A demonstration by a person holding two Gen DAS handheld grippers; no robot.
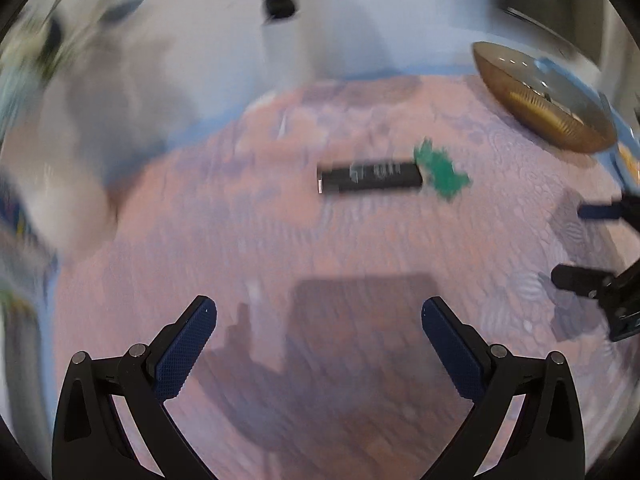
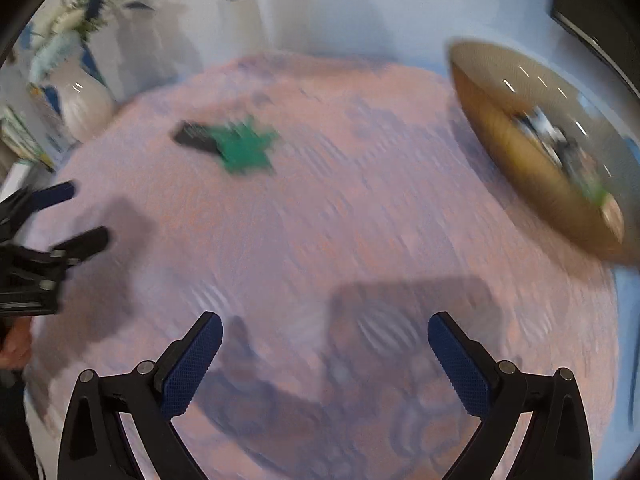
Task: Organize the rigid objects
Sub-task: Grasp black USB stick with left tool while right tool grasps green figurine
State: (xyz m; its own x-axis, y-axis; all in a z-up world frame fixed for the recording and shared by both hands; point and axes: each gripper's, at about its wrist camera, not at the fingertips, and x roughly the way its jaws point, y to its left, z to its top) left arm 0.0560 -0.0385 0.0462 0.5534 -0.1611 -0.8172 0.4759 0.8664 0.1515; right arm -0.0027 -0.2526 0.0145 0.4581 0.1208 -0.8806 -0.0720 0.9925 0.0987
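Note:
A black rectangular bar (image 1: 370,177) lies flat in the middle of the pink patterned table cover, with a green star-shaped piece (image 1: 442,174) touching its right end. In the right wrist view the same black bar (image 2: 194,138) and green star (image 2: 246,148) sit far left. A golden bowl (image 1: 536,100) stands at the back right; in the right wrist view the bowl (image 2: 532,148) holds a few blurred items. My left gripper (image 1: 320,320) is open and empty, well short of the bar. My right gripper (image 2: 325,332) is open and empty too. Both views are motion-blurred.
A white vase (image 2: 86,102) with blue and white flowers stands at the table's back left. The pink cover (image 2: 320,220) reaches a blue edge near the wall. The right gripper's fingers (image 1: 576,278) show at the left view's right edge, the left gripper's fingers (image 2: 82,240) at the right view's left edge.

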